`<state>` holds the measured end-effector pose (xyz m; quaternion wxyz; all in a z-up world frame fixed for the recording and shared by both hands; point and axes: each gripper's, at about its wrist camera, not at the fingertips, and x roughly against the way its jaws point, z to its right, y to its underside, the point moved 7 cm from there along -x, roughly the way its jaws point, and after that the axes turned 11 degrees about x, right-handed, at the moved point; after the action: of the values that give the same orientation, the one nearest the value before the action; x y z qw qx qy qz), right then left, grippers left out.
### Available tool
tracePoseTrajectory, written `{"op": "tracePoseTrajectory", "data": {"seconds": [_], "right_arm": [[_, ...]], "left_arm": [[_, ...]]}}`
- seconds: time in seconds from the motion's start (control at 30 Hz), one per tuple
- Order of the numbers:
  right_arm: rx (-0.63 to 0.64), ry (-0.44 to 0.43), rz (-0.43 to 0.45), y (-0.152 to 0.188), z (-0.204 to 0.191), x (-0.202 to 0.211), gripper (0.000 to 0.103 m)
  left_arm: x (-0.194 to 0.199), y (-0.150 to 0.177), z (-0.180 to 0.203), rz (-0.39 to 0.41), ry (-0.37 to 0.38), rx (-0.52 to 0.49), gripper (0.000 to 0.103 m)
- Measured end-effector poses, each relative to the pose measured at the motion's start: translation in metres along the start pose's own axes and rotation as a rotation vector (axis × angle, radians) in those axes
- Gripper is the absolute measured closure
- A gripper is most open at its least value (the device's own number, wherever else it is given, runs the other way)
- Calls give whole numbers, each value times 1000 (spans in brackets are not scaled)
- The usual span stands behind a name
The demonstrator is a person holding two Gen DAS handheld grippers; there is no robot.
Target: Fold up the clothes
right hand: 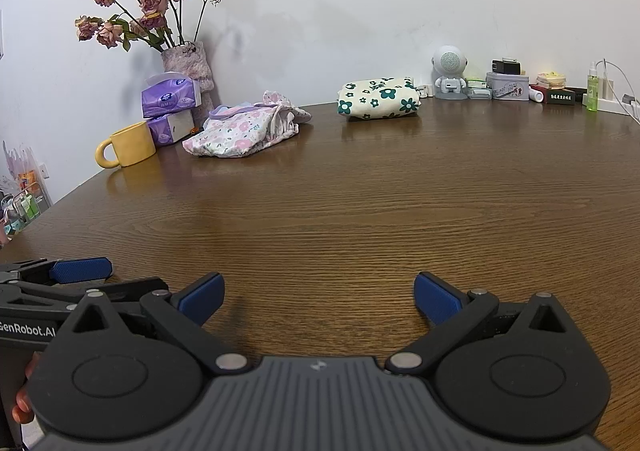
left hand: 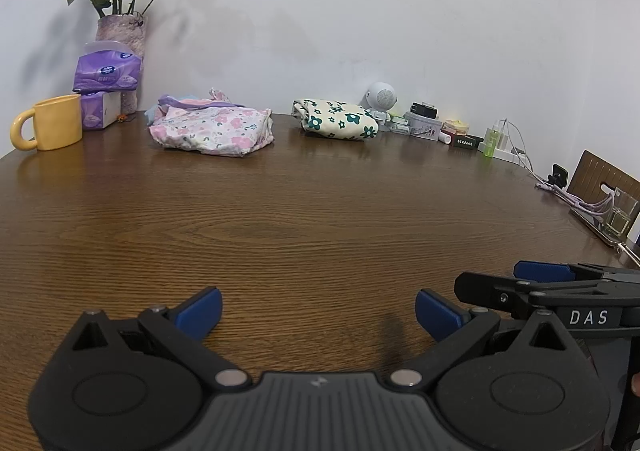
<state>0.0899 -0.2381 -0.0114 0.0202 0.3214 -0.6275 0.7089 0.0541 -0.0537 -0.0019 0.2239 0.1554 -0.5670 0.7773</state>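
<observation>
**Both grippers wide apart, clothes at the far edge**

The left gripper [left hand: 318, 311] and the right gripper [right hand: 319, 297] hover side by side over the wooden table [left hand: 304, 219], fingers spread wide, holding nothing. The pink floral garment [left hand: 214, 129] lies crumpled near the yellow mug [left hand: 52, 123]. The green-flowered garment [left hand: 336, 119] lies folded beside it, near the wall.

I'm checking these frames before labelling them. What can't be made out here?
- Pink floral garment: bunched, so its type is unclear in both views.
- Black box: print too small to read.
- Left gripper: right wrist view's edge cuts it off.
- Glass: left wrist view's edge clips it.
</observation>
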Motion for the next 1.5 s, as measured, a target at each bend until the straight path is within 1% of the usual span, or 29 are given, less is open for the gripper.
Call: {"op": "tracePoseTrajectory", "data": {"seconds": [1.27,1.5], "right_arm": [[1,-2,-11,1,0,-1,0],[2,-2,-13,1,-1,-1,0]], "left_arm": [[0,0,0,-3,9,-2,0],[-2,0,2,-6,35,-6,0]]}}
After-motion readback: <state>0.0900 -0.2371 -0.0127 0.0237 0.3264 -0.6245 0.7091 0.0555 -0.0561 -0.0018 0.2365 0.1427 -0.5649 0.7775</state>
